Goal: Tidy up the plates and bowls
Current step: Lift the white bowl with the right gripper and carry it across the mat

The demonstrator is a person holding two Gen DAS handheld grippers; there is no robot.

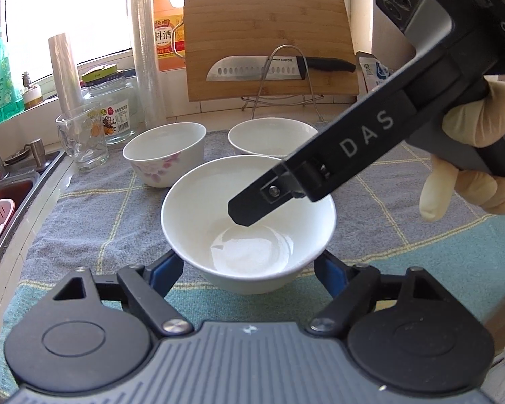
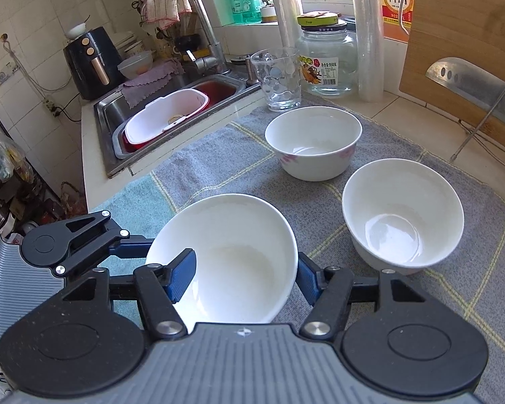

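The left tool (image 1: pixel 249 266) is clamped across the outside of a plain white bowl (image 1: pixel 249 222), a blue pad pressed against each flank, so the bowl sits straight ahead of it over the checked cloth (image 1: pixel 94 215) on the desk; the right tool (image 2: pixel 245 279) grips the same bowl (image 2: pixel 225 259) by its rim, one finger (image 2: pixel 181 276) inside the wall and the other outside, likely to steady it or take it over. Beyond the left tool stand a flowered bowl (image 1: pixel 165 155) to the left and another white bowl (image 1: pixel 272 136) to the right, both upright and apart; I judge the held bowl is meant to nest into one of them, since stacking like with like tidies the set.
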